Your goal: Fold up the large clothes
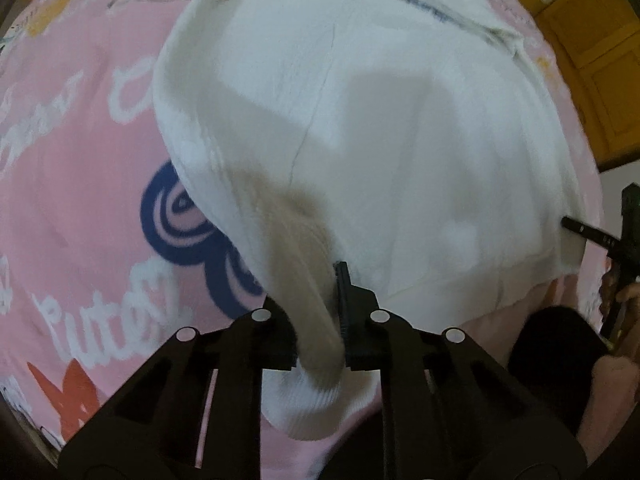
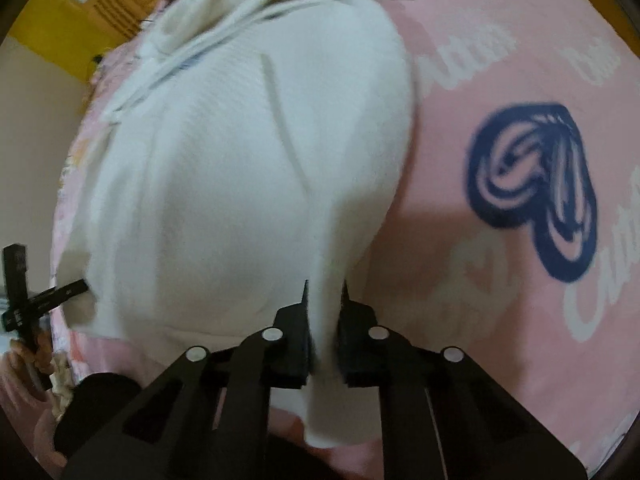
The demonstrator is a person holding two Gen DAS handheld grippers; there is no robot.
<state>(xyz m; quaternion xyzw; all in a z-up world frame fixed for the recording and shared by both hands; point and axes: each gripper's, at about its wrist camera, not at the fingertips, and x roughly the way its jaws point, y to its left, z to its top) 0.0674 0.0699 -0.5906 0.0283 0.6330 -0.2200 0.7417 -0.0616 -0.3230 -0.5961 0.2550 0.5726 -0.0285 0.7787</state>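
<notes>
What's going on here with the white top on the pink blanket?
A person is folding a white garment spread on a pink printed blanket, with a handheld gripper in each hand. The left gripper has its jaws shut on a bunched bottom corner of the fabric. The right gripper pinches the other bottom corner. No fold has been laid over yet.

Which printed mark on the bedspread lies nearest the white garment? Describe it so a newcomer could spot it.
Start from the pink printed bedspread that fills both views, then find the white knitted garment spread across it. Just beside the garment's edge sits a dark navy heart of swirled brushstrokes, the only dark print among white lettering.
</notes>
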